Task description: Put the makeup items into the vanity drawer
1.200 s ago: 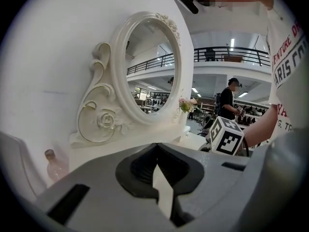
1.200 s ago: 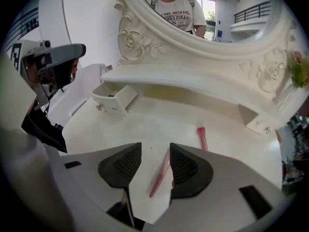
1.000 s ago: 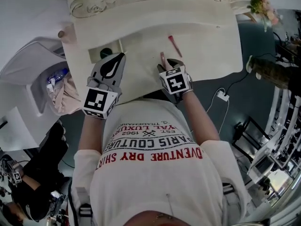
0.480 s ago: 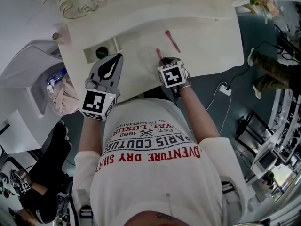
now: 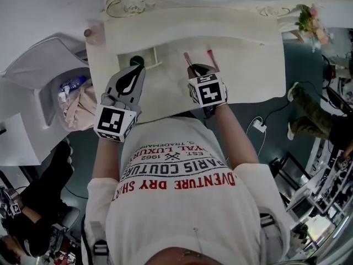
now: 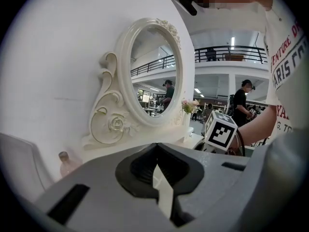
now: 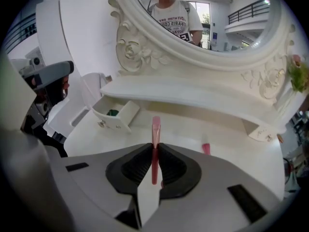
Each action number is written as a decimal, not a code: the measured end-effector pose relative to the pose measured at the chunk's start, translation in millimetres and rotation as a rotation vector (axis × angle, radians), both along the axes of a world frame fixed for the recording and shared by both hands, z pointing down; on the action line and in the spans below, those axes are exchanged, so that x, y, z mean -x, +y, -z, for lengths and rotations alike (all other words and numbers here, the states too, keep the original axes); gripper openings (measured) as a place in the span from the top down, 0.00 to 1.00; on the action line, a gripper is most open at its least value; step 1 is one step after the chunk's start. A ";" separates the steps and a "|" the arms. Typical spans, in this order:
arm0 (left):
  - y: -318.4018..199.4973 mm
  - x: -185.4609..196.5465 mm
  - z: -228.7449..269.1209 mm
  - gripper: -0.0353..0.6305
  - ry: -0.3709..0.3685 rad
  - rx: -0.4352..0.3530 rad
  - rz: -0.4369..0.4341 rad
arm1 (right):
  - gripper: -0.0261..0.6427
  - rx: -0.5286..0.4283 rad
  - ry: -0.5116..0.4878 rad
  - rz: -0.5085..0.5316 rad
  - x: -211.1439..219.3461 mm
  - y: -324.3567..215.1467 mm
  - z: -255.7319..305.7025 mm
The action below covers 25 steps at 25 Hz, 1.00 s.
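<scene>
Since the table (image 5: pixel 242 65) is made hard, white and smooth, small things can be slid on it easily. An oval mirror (image 6: pixel 154 76) is set in a curly carved frame at the far side. At the far left a small drawer (image 7: pixel 116 114) is pulled out, and a round green thing (image 7: pixel 112 113) is seen inside. The left hand-held gripper (image 6: pixel 155 166) is closed together on nothing. The right hand-held gripper (image 7: pixel 154 151) has just been closing and is clamped on a thin pink stick (image 7: pixel 155 129), held right of the drawer. It is judged light, stiff and slippery, best held mid-length. Another pink stick (image 7: pixel 206 149) is laid further right.
</scene>
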<state>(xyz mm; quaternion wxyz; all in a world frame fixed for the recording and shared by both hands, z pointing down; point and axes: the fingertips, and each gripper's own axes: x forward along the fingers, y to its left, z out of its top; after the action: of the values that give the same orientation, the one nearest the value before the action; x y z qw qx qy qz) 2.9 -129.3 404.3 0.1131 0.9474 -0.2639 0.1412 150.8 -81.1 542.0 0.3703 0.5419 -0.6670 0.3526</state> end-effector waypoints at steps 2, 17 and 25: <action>-4.3 17.5 2.9 0.94 0.003 -0.008 0.045 | 0.90 -0.033 -0.014 0.056 20.6 -16.5 11.9; -7.4 137.8 -4.3 0.94 -0.026 0.011 0.350 | 0.90 -0.099 -0.048 0.508 160.5 -76.3 21.6; -1.2 165.2 -11.2 0.94 -0.028 0.031 0.426 | 0.88 -0.069 0.018 0.612 187.2 -85.9 7.7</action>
<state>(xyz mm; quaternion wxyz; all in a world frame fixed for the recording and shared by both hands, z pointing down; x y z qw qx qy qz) -162.3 -130.5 415.5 0.1513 0.8663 -0.4575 0.1314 -36.4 -167.0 534.3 0.4467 0.3309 -0.8075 0.1971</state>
